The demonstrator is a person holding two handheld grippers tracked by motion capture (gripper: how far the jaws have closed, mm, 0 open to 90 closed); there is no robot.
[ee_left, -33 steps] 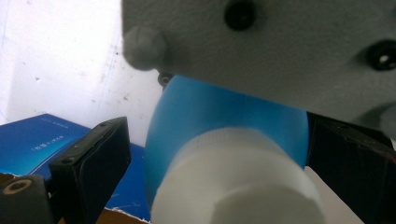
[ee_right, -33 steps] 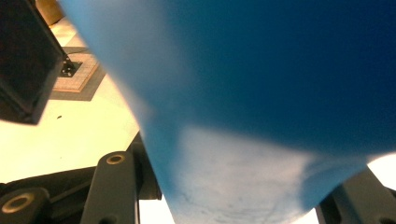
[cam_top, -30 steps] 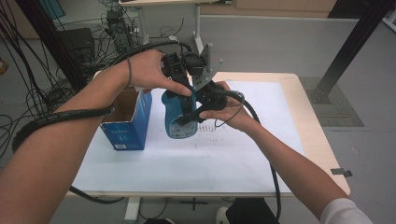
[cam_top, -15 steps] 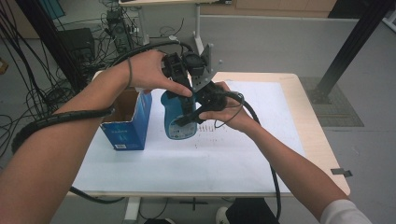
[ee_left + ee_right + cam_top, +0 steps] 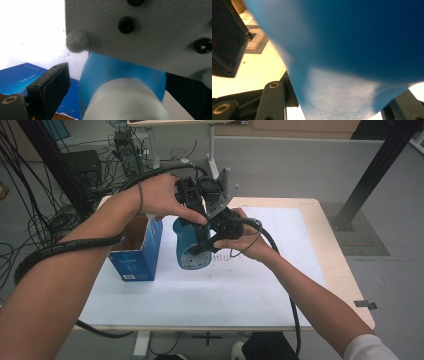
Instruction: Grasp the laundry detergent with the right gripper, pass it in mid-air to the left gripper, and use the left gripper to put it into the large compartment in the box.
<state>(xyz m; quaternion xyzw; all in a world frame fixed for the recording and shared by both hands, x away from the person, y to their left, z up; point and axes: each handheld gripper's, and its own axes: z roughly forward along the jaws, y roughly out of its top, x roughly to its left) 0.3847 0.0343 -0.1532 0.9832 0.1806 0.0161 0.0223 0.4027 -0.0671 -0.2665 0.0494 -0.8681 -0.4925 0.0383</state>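
White paper covers most of a pale wooden table (image 5: 320,220), seen from the high view. An open blue cardboard box (image 5: 137,252) is stood upright on the left part of the paper. Just to its right, a blue plastic bottle (image 5: 192,247) with a printed label is held upright above the paper, between the two hands. The right gripper (image 5: 207,240) is clamped around the bottle's body from the right side; in the right gripper view the blue wall (image 5: 352,50) is pressed between the black jaws. The left gripper (image 5: 192,195) is placed over the bottle's top, with the hand (image 5: 160,195) wrapped around it. In the left gripper view a white cap (image 5: 125,100) is seen between the jaws, one black jaw standing apart at its left; whether the cap is gripped cannot be told.
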